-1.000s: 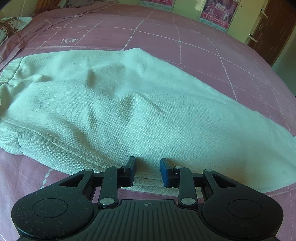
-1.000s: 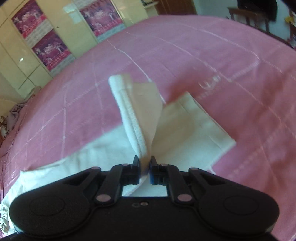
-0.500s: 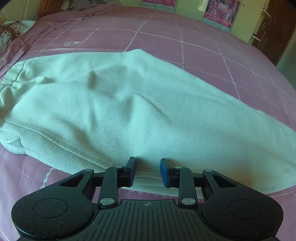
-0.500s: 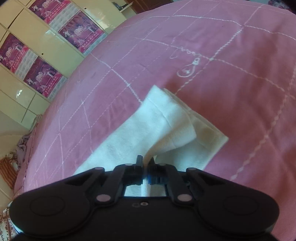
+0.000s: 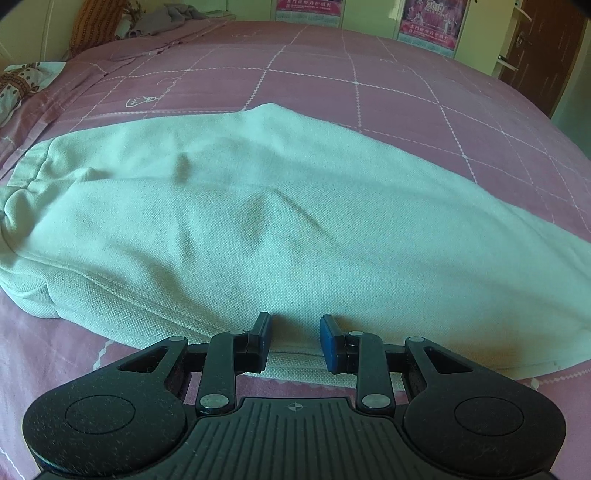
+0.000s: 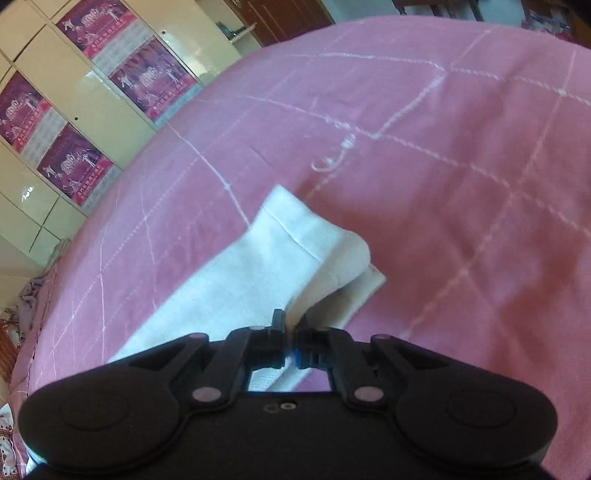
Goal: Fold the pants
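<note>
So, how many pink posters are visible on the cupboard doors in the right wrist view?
4. One poster at the top, one below it to the right, one at the left edge, one lowest. More may be hidden outside the frame.

Pants (image 5: 280, 221) lie lengthwise across the bedspread (image 5: 369, 88), waistband end to the left, legs running right. The left gripper (image 5: 295, 338) sits at their near edge, jaws apart. The right gripper (image 6: 290, 334) pinches the lifted leg cuff (image 6: 317, 236) above the bedspread; cupboard doors (image 6: 92, 107) stand behind.
</note>
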Motion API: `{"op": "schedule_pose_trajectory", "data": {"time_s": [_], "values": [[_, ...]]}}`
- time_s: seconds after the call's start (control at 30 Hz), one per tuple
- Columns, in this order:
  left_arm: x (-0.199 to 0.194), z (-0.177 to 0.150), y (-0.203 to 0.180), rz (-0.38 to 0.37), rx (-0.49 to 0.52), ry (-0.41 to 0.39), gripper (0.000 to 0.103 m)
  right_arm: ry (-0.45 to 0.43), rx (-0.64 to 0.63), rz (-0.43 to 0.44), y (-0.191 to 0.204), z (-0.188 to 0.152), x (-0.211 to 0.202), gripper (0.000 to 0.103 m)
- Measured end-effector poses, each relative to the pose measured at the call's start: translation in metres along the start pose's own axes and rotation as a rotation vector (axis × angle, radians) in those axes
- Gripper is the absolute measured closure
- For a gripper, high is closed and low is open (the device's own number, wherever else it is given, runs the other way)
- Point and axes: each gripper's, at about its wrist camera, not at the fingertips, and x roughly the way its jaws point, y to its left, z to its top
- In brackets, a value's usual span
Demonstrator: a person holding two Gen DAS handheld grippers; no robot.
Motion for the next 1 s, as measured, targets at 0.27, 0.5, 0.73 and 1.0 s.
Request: {"op": "schedule_pose_trajectory", "data": {"time_s": [0.27, 0.5, 0.73, 1.0], "values": [[-0.003, 0.007, 0.003, -0.043, 0.129, 0.041, 0.074, 0.005, -0.029, -0.028, 0.001, 0.011, -0.011, 0.083], [-0.015, 0.001, 0.006, -0.040, 0.085, 0.021, 0.073, 0.001, -0.064, -0.086, -0.007, 0.016, -0.023, 0.079], [-0.007, 0.004, 0.006, -0.025, 0.051, 0.028, 0.073, 0.024, -0.010, -0.066, -0.005, 0.018, -0.005, 0.067], [-0.008, 0.006, 0.000, -0.028, 0.025, 0.018, 0.073, -0.024, 0.012, 0.020, 0.003, 0.025, -0.008, 0.094]]}}
